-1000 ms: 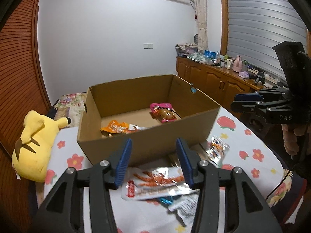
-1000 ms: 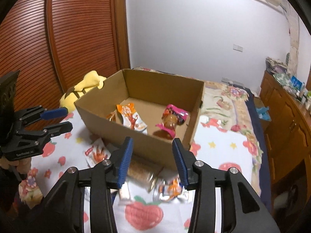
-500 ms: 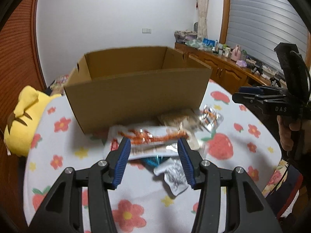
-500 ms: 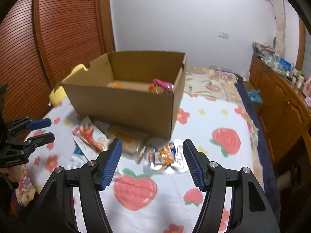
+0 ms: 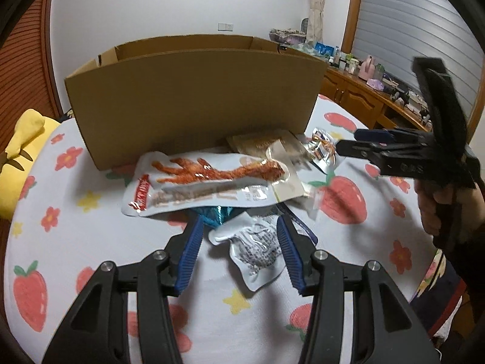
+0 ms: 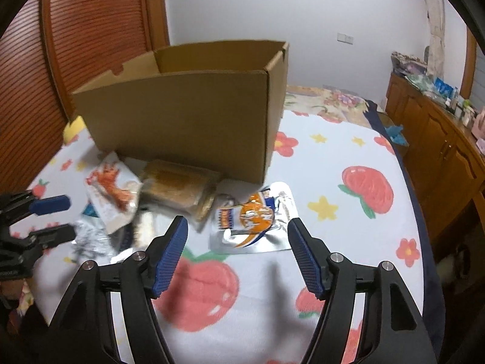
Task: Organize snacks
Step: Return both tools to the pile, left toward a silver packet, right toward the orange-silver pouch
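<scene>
Both grippers have dropped since the earlier frames, from looking down into the cardboard box to facing its front wall, so the snacks inside it are now hidden. Going left to right in the left wrist view, a yellow plush toy lies at the edge of the bed, which is covered by a sheet printed with strawberries and flowers. The box stands on that sheet, and the loose snacks lie in a heap just in front of it. A long white packet with a red chicken-foot picture rests on top of the heap, touching the foot of the box. Under its near edge a blue wrapper peeks out, and a crumpled silver packet lies between the fingers of the left gripper, whose jaws stand apart and do not press on it. Further right a tan packet leans toward the box, and beside it lies a silver packet with orange print. At the far right the right gripper hangs over that packet, held by a hand. In the right wrist view the right gripper is spreading its jaws, with the orange-print packet just ahead of the gap and untouched.
</scene>
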`<action>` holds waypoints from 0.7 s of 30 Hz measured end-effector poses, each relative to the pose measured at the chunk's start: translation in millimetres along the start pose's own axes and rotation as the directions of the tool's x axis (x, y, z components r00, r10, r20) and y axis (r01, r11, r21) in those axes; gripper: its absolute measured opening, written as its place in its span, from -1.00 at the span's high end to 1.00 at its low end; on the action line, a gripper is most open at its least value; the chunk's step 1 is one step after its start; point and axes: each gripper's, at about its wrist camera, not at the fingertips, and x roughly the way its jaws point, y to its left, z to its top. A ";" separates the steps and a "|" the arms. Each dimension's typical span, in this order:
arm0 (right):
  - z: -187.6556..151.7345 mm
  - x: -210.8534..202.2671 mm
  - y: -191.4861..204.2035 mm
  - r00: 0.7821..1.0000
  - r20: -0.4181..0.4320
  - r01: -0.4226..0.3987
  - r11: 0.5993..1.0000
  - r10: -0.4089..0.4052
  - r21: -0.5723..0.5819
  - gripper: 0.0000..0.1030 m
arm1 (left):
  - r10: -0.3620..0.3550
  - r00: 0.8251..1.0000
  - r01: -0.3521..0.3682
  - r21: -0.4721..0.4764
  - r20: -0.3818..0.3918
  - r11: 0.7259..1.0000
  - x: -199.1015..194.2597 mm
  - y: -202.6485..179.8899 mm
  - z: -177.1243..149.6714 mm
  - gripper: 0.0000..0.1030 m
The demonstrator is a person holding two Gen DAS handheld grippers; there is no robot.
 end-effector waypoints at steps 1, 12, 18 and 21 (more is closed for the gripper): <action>1.1 4.7 -2.2 1.000 -0.005 0.006 1.000 -0.006 0.000 -0.36 | 0.002 1.000 -0.002 0.001 -0.002 1.000 1.4 -0.8 -1.6 0.02; 7.3 39.2 -18.7 0.999 -0.049 0.010 1.000 -0.010 0.013 -0.42 | 0.001 1.000 -0.001 -0.012 -0.015 1.000 8.1 -0.5 -7.8 0.02; 7.3 48.0 -11.9 0.997 -0.080 0.006 1.000 -0.006 -0.008 -0.59 | 0.005 1.000 -0.005 -0.008 -0.016 1.000 8.5 -3.0 -7.7 0.02; 6.4 53.3 -10.6 0.993 -0.113 0.016 1.000 -0.018 -0.016 -0.66 | 0.004 1.000 -0.004 -0.004 -0.016 1.000 7.6 -4.3 -7.4 0.02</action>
